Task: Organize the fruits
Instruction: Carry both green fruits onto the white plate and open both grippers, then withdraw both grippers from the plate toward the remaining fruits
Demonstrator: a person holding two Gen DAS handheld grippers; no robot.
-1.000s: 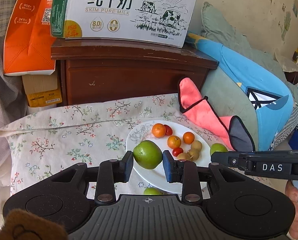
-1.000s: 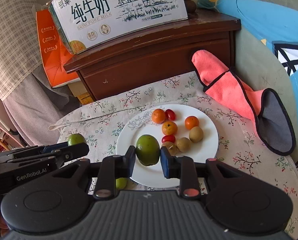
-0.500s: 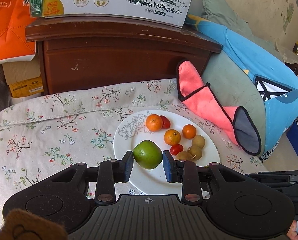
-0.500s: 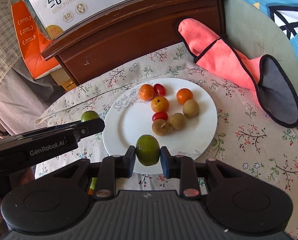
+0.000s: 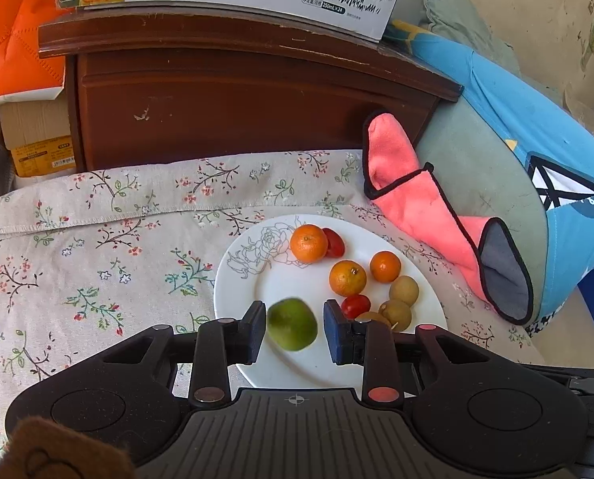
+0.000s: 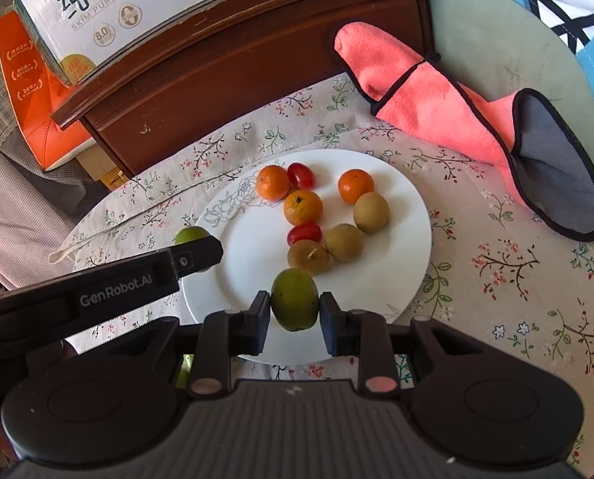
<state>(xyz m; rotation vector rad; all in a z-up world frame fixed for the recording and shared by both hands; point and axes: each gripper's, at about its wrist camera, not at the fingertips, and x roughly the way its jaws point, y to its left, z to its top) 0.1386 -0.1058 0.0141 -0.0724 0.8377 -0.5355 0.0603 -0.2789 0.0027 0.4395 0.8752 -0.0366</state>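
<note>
A white plate [image 5: 257, 279] on the floral cloth holds three oranges [image 5: 308, 242], two cherry tomatoes and three brown longans [image 5: 404, 289]. My left gripper [image 5: 295, 331] has opened; a green fruit [image 5: 292, 329] sits between its jaws with gaps on both sides, blurred, over the plate's near-left part. My right gripper [image 6: 294, 311] is shut on a second green fruit [image 6: 295, 299] above the plate's [image 6: 396, 247] near rim. The left gripper's body [image 6: 117, 287] crosses the right wrist view, with its green fruit [image 6: 191, 234] behind its tip.
A pink cloth with a grey lining [image 5: 428, 215] lies right of the plate against a blue and green cushion [image 5: 536, 151]. A dark wooden cabinet [image 5: 237, 92] with a milk carton on top stands behind. Another green fruit [image 6: 182, 375] shows under my right gripper.
Both grippers have moved forward and down over the plate. My left gripper's jaws have spread and let go of the green fruit. The right gripper still holds its fruit.
</note>
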